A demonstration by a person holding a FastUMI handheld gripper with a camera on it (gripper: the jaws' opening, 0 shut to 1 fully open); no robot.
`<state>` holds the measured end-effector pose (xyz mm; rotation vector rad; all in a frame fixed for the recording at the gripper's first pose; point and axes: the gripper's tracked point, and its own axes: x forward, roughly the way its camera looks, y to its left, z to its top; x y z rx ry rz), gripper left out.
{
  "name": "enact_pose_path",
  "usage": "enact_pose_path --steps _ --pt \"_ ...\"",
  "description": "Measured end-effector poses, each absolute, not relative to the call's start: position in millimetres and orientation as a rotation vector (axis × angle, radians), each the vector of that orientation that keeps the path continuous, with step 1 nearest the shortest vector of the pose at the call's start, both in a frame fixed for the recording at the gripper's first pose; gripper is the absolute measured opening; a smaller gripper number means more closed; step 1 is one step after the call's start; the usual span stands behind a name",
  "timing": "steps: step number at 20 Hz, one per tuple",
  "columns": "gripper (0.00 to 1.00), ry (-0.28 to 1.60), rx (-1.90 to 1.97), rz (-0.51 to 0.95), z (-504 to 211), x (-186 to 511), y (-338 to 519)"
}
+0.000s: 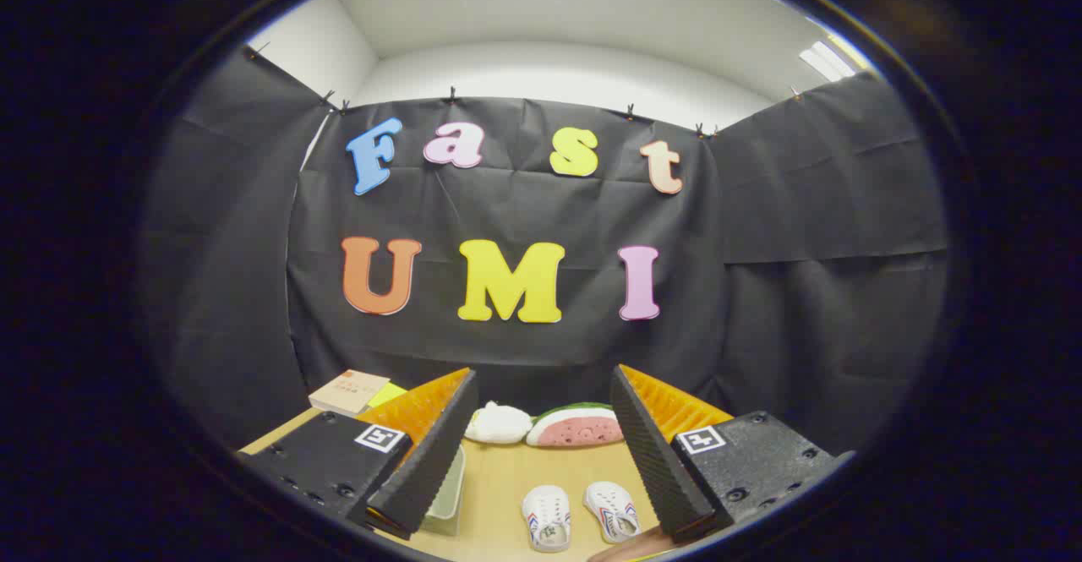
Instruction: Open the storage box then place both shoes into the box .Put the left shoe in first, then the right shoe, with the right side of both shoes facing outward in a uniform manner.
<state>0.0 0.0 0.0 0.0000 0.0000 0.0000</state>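
Two small white shoes with blue and red side marks lie side by side on the wooden table, the left one [546, 517] and the right one [612, 510], toes pointing toward me. They sit below and between the fingers of my gripper [541, 393], which is open wide and holds nothing. It hovers well above the table. A pale greenish storage box [448, 488] stands just left of the shoes, largely hidden behind the left finger [427, 461]; I cannot tell whether its lid is open.
Beyond the shoes, near the back wall, lie a white plush toy [499, 423] and a watermelon-slice plush [575, 427]. A tan book [348, 391] on a yellow sheet rests at the back left of the table. Something brown [630, 549] shows by the right finger's base.
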Motion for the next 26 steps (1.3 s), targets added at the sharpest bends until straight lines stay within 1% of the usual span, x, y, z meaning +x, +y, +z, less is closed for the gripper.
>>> enact_pose_path --steps 17,23,26 --pt "1.00 0.058 0.019 -0.027 -14.8 -8.4 13.6" --pt "1.00 0.139 0.003 -0.040 -38.9 -1.2 20.0" --pt "1.00 0.200 0.000 -0.020 -56.0 8.2 21.8"
